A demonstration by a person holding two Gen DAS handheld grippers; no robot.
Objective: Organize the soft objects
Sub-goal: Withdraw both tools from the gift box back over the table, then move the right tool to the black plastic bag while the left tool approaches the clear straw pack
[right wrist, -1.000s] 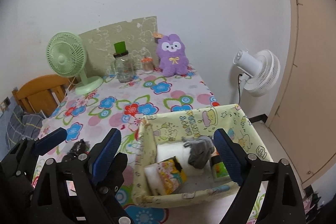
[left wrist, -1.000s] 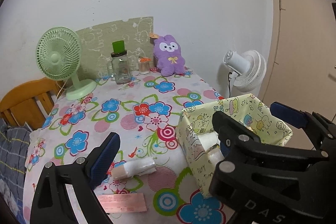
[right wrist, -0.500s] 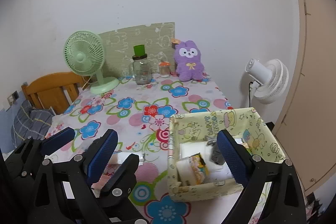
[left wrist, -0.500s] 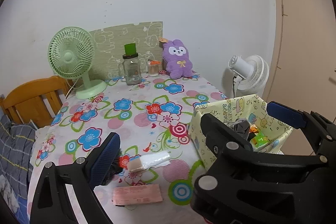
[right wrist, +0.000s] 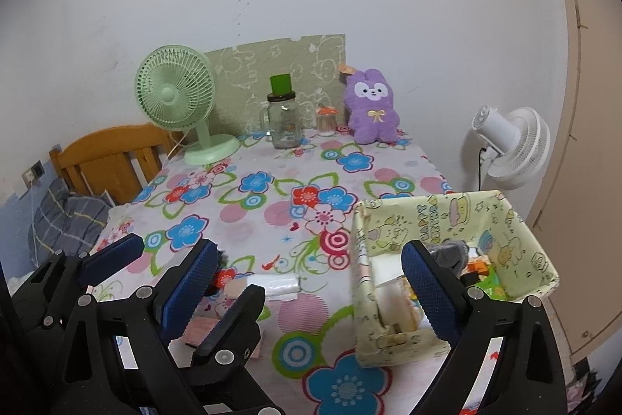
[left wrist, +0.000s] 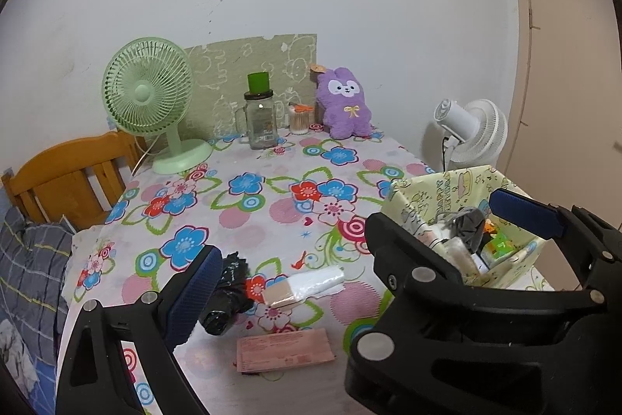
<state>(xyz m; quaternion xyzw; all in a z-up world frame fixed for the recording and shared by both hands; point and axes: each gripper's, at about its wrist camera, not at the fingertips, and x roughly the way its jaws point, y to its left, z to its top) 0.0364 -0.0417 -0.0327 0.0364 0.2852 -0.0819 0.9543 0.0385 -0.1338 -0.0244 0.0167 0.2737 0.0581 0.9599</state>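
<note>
A yellow cartoon-print box stands at the table's near right corner. It holds a grey sock, white packets and small colourful items. Loose on the flowered cloth lie a crumpled black bag, a white roll with a beige end and a flat pink packet. A purple plush bunny leans on the back wall. My left gripper is open and empty above the loose items. My right gripper is open and empty, its right finger over the box. The two grippers overlap side by side.
A green desk fan, a glass jar with a green lid and a small orange-lidded jar line the back. A wooden chair and plaid bedding are at left. A white fan stands beyond the right edge.
Both grippers have drawn back from the box toward the table's near edge. More of the tablecloth shows, and the black bag and pink packet have come into the left wrist view.
</note>
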